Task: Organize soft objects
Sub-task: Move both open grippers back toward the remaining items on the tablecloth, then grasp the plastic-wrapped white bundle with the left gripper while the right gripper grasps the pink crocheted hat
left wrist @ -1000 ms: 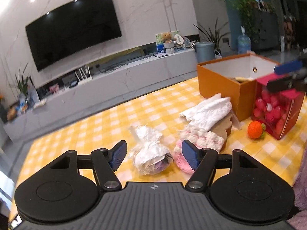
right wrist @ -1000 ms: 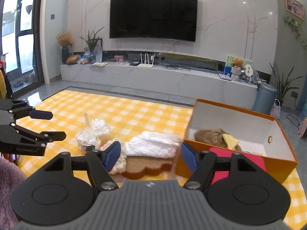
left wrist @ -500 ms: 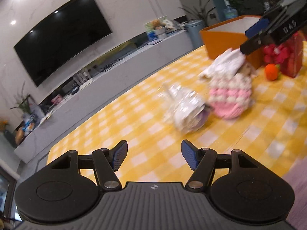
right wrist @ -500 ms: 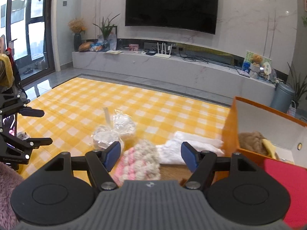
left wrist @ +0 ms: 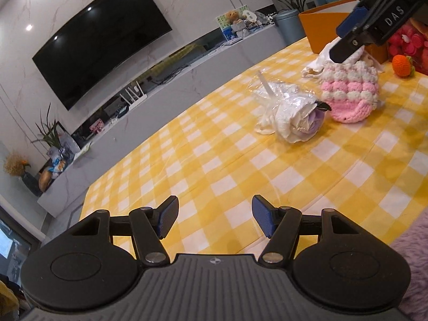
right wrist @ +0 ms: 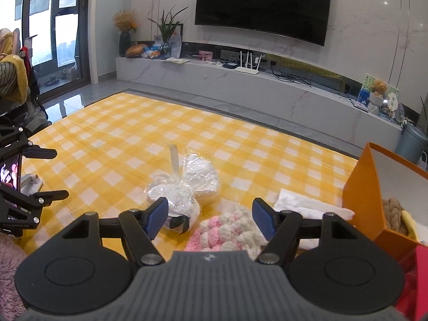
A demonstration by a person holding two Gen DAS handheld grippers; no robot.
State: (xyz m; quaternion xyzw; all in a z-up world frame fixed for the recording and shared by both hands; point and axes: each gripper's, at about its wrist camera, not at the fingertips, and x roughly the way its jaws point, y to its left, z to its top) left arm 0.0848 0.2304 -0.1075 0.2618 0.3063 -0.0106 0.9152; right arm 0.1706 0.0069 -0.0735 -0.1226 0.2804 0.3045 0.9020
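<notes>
Bright, sharp, fisheye-bent edges

You've got a marble wall (right wrist: 374, 21) w/ curved TV (right wrist: 263, 4) ahead of the fingers, long grey TV bench (right wrist: 240, 80) below, balcony window (right wrist: 53, 21) far left, glossy grey floor (right wrist: 88, 93).

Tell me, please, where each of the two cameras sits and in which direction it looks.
Left wrist: on the left tool, looking down over bare checked cloth; the right tool enters at upper right.
Right wrist: on the right tool, looking down at the pink-white knit piece; the left tool shows at far left.
Both show the knit piece, the plastic-wrapped bundle, the orange box and the television.
</notes>
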